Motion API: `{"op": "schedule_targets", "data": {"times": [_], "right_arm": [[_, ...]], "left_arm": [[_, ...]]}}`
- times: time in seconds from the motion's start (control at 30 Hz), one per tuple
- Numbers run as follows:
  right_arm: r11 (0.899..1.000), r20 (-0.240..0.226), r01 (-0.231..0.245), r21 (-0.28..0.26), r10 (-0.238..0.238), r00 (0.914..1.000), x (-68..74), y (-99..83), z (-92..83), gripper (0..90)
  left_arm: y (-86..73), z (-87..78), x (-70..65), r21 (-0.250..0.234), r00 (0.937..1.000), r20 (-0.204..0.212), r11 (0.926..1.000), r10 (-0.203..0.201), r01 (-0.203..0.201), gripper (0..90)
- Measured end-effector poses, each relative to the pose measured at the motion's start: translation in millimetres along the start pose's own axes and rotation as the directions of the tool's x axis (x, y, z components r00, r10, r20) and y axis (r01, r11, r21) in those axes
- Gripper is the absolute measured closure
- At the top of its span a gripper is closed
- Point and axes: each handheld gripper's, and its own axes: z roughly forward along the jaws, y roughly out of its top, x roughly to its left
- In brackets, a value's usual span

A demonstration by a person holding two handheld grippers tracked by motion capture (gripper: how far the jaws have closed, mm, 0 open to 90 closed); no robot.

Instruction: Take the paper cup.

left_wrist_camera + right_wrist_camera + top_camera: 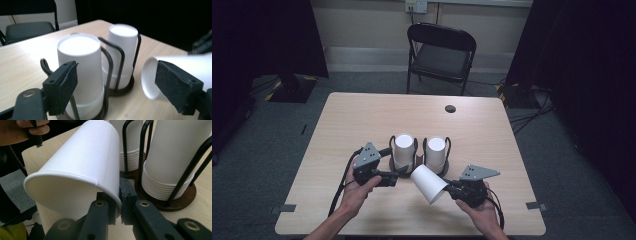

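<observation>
One cup [428, 183] off the stacks, held sideways above the bench [362, 115] by the right gripper [451, 189].

Two wire holders on round dark bases stand side by side mid-bench, each carrying an upside-down stack of white paper cups: left stack [403, 151], right stack [435, 154]. Right gripper's jaws clenched on the single cup's rim wall, one jaw inside the mouth, one outside; cup lies tilted, base pointing toward the holders, just in front of them. Cup looks empty, though only a sliver of its mouth shows. Left gripper [401, 172] rests just beside the left stack, jaws released and apart, nothing pinched; the stack sits ahead between them, untouched. Judged stage: one cup separated and in hand; setting it down, or pulling another from the left stack, probably remains.
</observation>
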Motion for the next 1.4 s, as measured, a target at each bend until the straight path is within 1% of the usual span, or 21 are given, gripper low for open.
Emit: {"op": "schedule_targets", "data": {"times": [0.13,0.2,0.27,0.3,0.4,0.43,0.47,0.67,0.73,0.77,0.87,0.93,0.97,1.0,1.03,1.13,1.17,1.2,1.27,1.37,1.4], "right_arm": [[0.999,-0.005,-0.008,0.032,0.008,1.0000,-2.2,2.6,0.3,85.5],[0.999,-0.012,-0.003,0.044,0.004,0.9999,-2.4,4.6,-0.1,85.5],[0.999,-0.024,-0.010,0.050,0.011,0.9996,-2.7,7.1,-0.6,85.5],[0.997,-0.037,-0.014,0.075,0.017,0.9992,-3.0,8.8,0.8,85.5],[0.994,-0.058,-0.015,0.108,0.022,0.9981,-4.7,9.5,4.9,85.5],[0.993,-0.065,-0.018,0.118,0.026,0.9976,-5.5,9.5,6.3,85.5],[0.993,-0.069,-0.019,0.118,0.027,0.9973,-5.6,9.6,7.3,85.5],[0.991,-0.093,-0.027,0.130,0.039,0.9949,-4.8,9.6,12.1,85.5],[0.990,-0.102,-0.027,0.140,0.041,0.9939,-4.7,9.6,13.3,85.5],[0.986,-0.113,-0.028,0.167,0.047,0.9925,-5.0,9.7,14.3,85.5],[0.983,-0.120,-0.029,0.184,0.051,0.9915,-6.4,9.8,15.0,85.5],[0.978,-0.127,-0.034,0.208,0.061,0.9899,-8.8,9.8,16.5,85.5],[0.975,-0.129,-0.033,0.219,0.062,0.9897,-9.3,9.7,17.6,85.5],[0.975,-0.129,-0.033,0.219,0.062,0.9897,-9.3,9.7,17.6,85.5],[0.971,-0.137,-0.032,0.236,0.066,0.9883,-9.7,9.5,19.4,85.5],[0.967,-0.143,-0.032,0.251,0.070,0.9873,-10.1,10.0,20.8,85.6],[0.966,-0.157,-0.036,0.254,0.078,0.9846,-11.3,10.6,21.9,85.5],[0.967,-0.168,-0.040,0.252,0.084,0.9821,-12.7,10.8,22.2,85.5],[0.963,-0.171,-0.042,0.265,0.090,0.9811,-14.4,11.8,23.1,85.5],[0.958,-0.184,-0.042,0.282,0.098,0.9780,-15.3,12.4,24.1,85.5],[0.951,-0.188,-0.038,0.307,0.100,0.9771,-15.0,13.4,25.6,85.6]], "left_arm": [[-3.2,-3.5,-1.3,0.029,0.9997,0.022,0.9996,0.005,-0.006,18.1],[-2.8,-4.5,-2.4,0.070,0.9992,0.038,0.9975,0.010,-0.013,18.0],[-3.3,-6.4,-4.3,0.074,0.9988,0.045,0.9970,0.019,-0.023,19.7],[-5.1,-6.9,-6.4,0.080,0.9983,0.046,0.9960,0.036,-0.039,19.8],[-8.6,-5.6,-9.5,0.098,0.9975,0.058,0.9942,0.039,-0.044,19.2],[-12.1,-4.3,-12.4,0.123,0.9948,0.075,0.9894,0.069,-0.077,18.7],[-13.7,-3.8,-13.1,0.129,0.9935,0.088,0.9882,0.072,-0.083,18.7],[-15.8,-3.5,-13.7,0.129,0.9912,0.105,0.9872,0.080,-0.094,18.8],[-16.7,-2.8,-16.8,0.134,0.9896,0.106,0.9847,0.097,-0.111,18.7],[-17.3,-2.2,-19.2,0.140,0.9880,0.109,0.9823,0.109,-0.124,18.3],[-19.4,0.9,-24.8,0.149,0.9794,0.161,0.9779,0.122,-0.147,18.0],[-21.0,2.8,-28.5,0.152,0.9753,0.172,0.9746,0.138,-0.165,18.2],[-22.5,5.0,-32.5,0.153,0.9706,0.189,0.9718,0.149,-0.179,18.6],[-22.5,5.0,-32.5,0.153,0.9706,0.189,0.9718,0.149,-0.179,18.3],[-23.7,7.0,-36.7,0.161,0.9643,0.198,0.9646,0.176,-0.209,17.6],[-24.5,8.0,-40.1,0.160,0.9597,0.194,0.9587,0.203,-0.235,17.5],[-24.6,9.0,-41.3,0.166,0.9524,0.209,0.9519,0.222,-0.258,16.9],[-25.1,9.7,-43.1,0.164,0.9545,0.209,0.9545,0.213,-0.249,15.6],[-25.7,9.7,-44.3,0.167,0.9473,0.215,0.9466,0.238,-0.276,15.7],[-26.0,10.4,-47.0,0.169,0.9431,0.223,0.9431,0.246,-0.286,15.8],[-26.4,11.0,-47.9,0.168,0.9407,0.226,0.9411,0.253,-0.294,15.7]]}}
